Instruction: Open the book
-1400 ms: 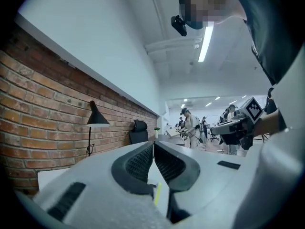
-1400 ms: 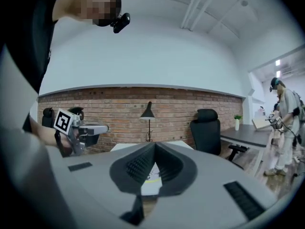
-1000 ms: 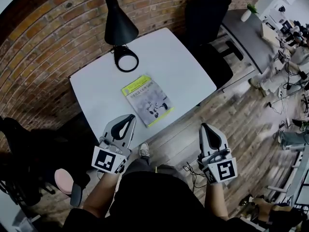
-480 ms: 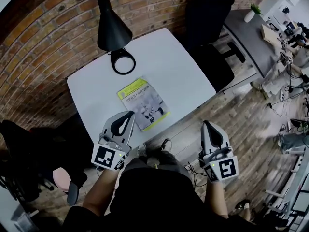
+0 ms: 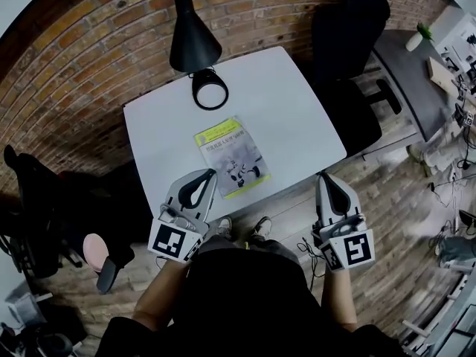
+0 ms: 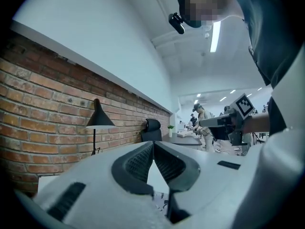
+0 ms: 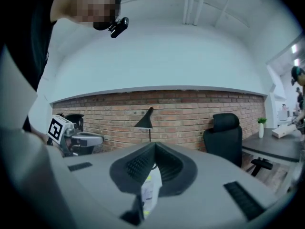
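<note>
Table (image 5: pixel 297 117): beside the brick wall (image 5: pixel 74 73).
Lamp (image 5: pixel 195 42): on the table's far side, next to the wall.
Book (image 5: pixel 232 157): flat on the table, in front of the lamp, near the front edge.
Office chair (image 5: pixel 348 50): right of the table.
Left gripper (image 5: pixel 211 174): just beside the book's left edge.
Right gripper (image 5: pixel 325 177): off the table's front right corner, well apart from the book.

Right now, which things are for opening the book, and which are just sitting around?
For the job: closed yellow-and-white paperback book on the square white table; grey left gripper and right gripper, both shut.
Just lying about: black cone-shaded desk lamp; black office chair.
</note>
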`<action>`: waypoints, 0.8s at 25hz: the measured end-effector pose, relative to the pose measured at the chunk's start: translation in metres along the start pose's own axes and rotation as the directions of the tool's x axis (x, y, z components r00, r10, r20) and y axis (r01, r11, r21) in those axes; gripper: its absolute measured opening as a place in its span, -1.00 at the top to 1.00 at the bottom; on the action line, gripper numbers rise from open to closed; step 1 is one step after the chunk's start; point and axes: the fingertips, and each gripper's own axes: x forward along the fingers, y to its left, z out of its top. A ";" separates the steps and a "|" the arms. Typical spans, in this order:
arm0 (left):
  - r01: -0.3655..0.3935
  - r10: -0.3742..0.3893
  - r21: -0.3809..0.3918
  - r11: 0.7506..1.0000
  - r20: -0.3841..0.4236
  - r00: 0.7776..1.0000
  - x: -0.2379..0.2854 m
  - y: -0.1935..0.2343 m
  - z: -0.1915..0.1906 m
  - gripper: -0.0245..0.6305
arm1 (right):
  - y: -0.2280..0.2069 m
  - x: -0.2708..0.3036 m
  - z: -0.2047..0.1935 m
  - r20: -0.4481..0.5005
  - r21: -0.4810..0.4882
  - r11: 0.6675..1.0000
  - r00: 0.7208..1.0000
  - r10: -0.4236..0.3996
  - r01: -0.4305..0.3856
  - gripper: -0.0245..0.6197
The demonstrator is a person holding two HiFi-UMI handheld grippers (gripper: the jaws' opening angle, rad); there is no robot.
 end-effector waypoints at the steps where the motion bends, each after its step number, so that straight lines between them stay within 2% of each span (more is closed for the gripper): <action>1: -0.006 0.006 -0.002 1.000 -0.006 1.000 0.000 -0.001 -0.003 0.83 | 0.000 0.002 -0.004 -0.009 0.009 1.000 1.000 0.007 -0.007 0.89; 7: -0.036 0.035 -0.018 0.999 -0.051 0.998 0.006 0.002 -0.021 0.83 | 0.001 0.011 -0.016 -0.032 0.031 0.998 0.998 0.056 -0.055 0.89; 12: -0.008 0.005 -0.023 1.000 -0.102 0.995 0.020 -0.009 -0.047 0.83 | -0.003 0.017 -0.020 -0.042 0.027 0.996 0.995 0.086 -0.085 0.89; 16: 0.029 -0.039 -0.056 0.998 -0.182 0.983 0.037 -0.030 -0.078 0.83 | -0.006 0.020 -0.028 -0.058 0.039 0.994 0.993 0.102 -0.100 0.89; 20: 0.055 -0.062 -0.036 0.998 -0.240 0.969 0.051 -0.039 -0.117 0.82 | -0.009 0.022 -0.038 -0.080 0.057 0.992 0.990 0.115 -0.110 0.89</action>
